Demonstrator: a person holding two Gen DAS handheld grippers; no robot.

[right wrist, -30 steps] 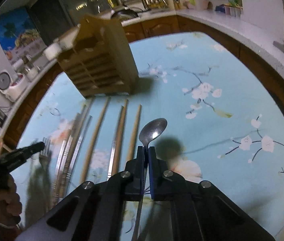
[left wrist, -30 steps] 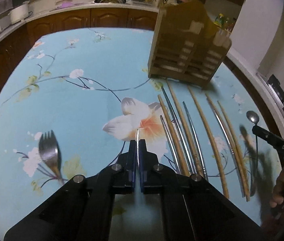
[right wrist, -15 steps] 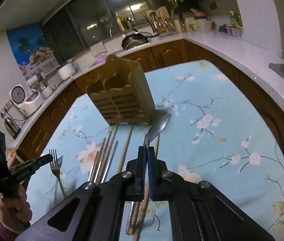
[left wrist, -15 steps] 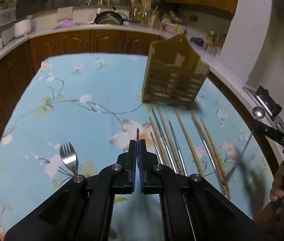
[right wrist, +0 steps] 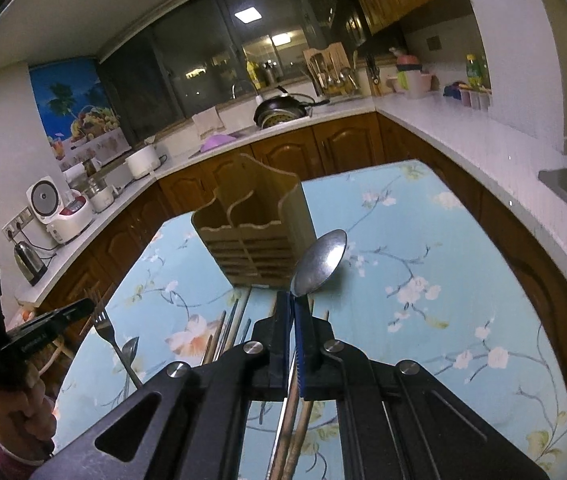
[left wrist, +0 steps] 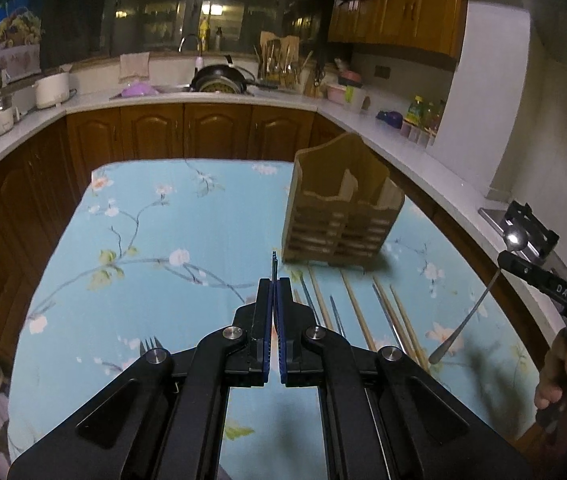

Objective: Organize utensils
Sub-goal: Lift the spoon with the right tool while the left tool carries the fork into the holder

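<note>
My left gripper (left wrist: 274, 285) is shut on a metal fork (right wrist: 102, 320), which shows only edge-on between the pads in the left wrist view. The right wrist view has its tines up and its handle hanging below the left gripper (right wrist: 85, 307). A metal spoon (right wrist: 319, 264) is clamped at its neck in my shut right gripper (right wrist: 293, 300), bowl forward. From the left, the spoon (left wrist: 515, 237) slants down from the right gripper (left wrist: 503, 258). The wooden utensil holder (left wrist: 343, 208) (right wrist: 255, 232) stands on the table ahead of both, apart from them.
Several chopsticks (left wrist: 363, 314) (right wrist: 231, 324) lie side by side on the blue floral tablecloth (left wrist: 155, 240) in front of the holder. A second fork (left wrist: 149, 346) lies at the near left. Kitchen counters (left wrist: 423, 160) and wooden cabinets ring the table.
Both grippers have risen from the tablecloth, carrying the fork and the spoon. Both cameras tilted up, so the holder and the counters now fill more of each view.
</note>
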